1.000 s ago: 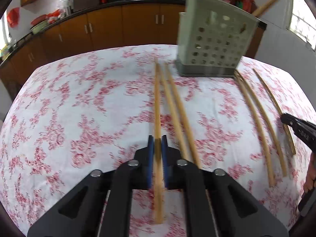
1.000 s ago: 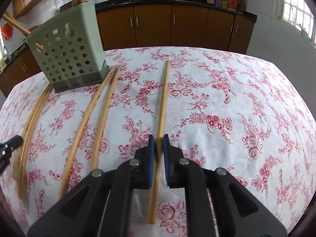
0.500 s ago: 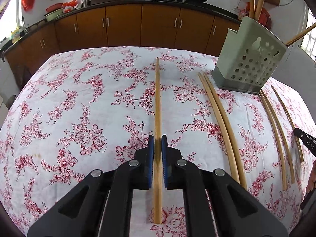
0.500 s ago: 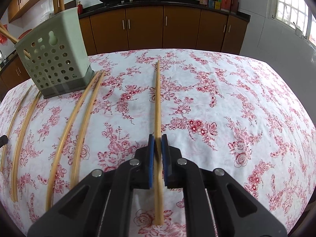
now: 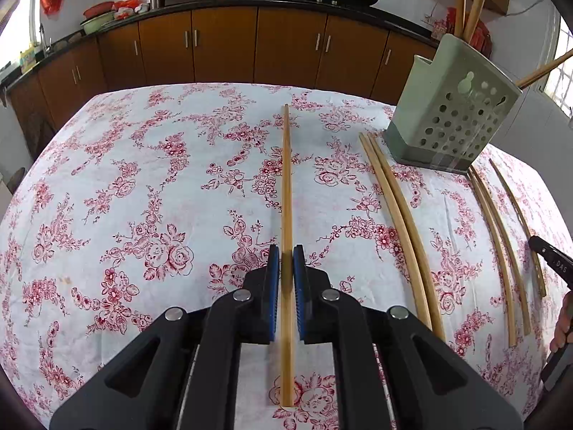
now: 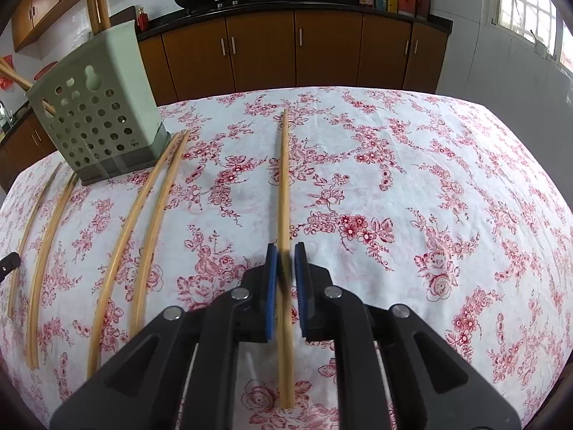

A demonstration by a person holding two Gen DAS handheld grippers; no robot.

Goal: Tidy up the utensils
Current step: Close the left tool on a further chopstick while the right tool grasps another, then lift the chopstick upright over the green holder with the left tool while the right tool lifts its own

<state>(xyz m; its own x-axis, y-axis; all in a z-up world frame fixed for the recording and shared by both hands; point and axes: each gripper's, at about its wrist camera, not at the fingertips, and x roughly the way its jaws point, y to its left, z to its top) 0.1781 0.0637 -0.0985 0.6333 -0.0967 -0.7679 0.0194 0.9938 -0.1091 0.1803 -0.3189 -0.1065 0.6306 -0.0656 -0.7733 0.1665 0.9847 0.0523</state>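
Bamboo chopstick (image 5: 286, 193) clamped by the left hand-held gripper (image 5: 286, 261): a second ago it lay close beside two others in front of the green perforated holder (image 5: 454, 114), and it now runs alone down the middle of the floral-clothed table (image 5: 125, 186), the holder off toward the far right corner. Right hand-held gripper (image 6: 285, 261), jaws easing apart, has a second chopstick (image 6: 283, 179) between its blue pads. Both point steeply down at the table, with four loose chopsticks (image 6: 154, 215) between them.
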